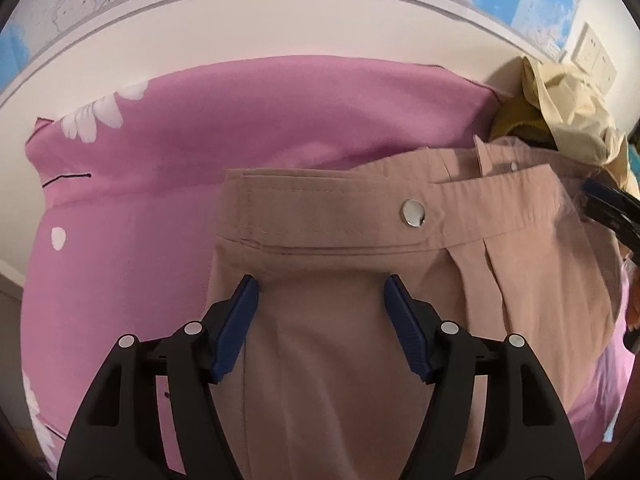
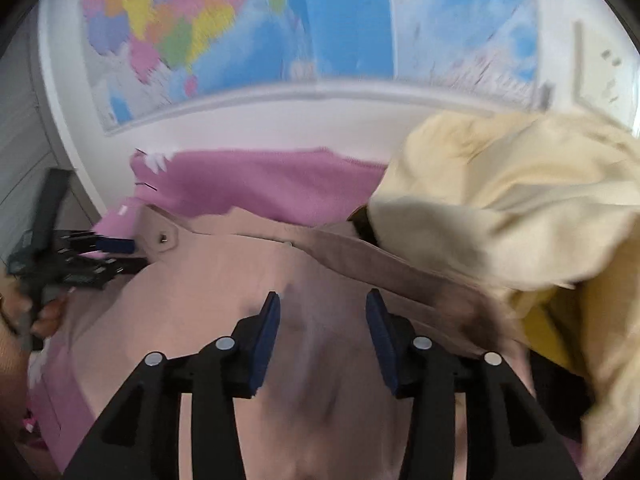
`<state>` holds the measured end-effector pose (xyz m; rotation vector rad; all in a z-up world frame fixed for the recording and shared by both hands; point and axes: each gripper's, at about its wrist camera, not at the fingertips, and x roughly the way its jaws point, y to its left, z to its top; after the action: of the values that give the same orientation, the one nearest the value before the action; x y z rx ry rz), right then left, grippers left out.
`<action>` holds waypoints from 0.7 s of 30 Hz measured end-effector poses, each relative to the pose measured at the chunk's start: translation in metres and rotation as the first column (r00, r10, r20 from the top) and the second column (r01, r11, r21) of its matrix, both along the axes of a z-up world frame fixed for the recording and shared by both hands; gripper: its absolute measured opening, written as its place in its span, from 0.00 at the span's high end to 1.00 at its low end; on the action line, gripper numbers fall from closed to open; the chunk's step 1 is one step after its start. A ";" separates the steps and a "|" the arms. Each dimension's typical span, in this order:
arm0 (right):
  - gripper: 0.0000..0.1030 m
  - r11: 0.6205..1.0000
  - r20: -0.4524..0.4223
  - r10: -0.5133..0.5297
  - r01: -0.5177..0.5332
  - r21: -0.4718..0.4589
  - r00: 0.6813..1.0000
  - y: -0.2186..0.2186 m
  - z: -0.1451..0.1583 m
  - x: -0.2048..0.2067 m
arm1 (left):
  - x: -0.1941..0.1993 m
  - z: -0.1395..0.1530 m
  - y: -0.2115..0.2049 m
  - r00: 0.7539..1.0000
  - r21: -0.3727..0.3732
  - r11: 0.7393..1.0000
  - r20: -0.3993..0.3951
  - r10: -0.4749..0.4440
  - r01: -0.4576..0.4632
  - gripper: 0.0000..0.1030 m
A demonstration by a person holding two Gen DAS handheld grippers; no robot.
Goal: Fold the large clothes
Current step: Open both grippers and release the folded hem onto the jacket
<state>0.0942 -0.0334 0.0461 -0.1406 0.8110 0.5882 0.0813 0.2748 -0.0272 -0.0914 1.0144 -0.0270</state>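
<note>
A dusty-pink pair of trousers [image 1: 320,248] lies on a pink flowered sheet [image 1: 160,152], waistband with a silver snap [image 1: 413,212] toward the wall. My left gripper [image 1: 320,292] is open, its blue pads just above the cloth below the waistband, holding nothing. In the right wrist view the same trousers [image 2: 224,280] spread under my right gripper [image 2: 323,304], which is open and over the fabric. The left gripper [image 2: 116,252] shows there at the left edge. The right wrist view is blurred.
A cream garment [image 2: 500,200] with a yellow one [image 2: 560,320] under it is heaped at the right, also seen in the left wrist view [image 1: 568,100]. A wall with maps [image 2: 240,32] and sockets [image 1: 592,56] stands behind the bed.
</note>
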 end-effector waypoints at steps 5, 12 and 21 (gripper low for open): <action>0.60 0.993 -0.005 -0.028 0.027 -0.116 1.000 -0.015 -0.018 0.000 | 0.006 -0.008 0.006 0.999 0.012 0.999 0.015 0.029 -0.030 0.29; 0.69 0.992 -0.144 -0.122 0.124 0.001 0.982 -0.041 -0.056 0.034 | -0.006 -0.004 -0.004 0.997 0.052 0.997 0.050 0.059 -0.062 0.31; 0.65 0.991 -0.114 -0.112 0.119 0.057 0.987 -0.067 -0.031 0.003 | -0.027 0.014 -0.015 0.992 0.100 0.992 0.110 0.063 -0.074 0.32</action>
<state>0.0975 -0.1007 0.0148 -0.0024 0.9005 0.5147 0.0543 0.2598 -0.0137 -0.0289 0.9035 0.0830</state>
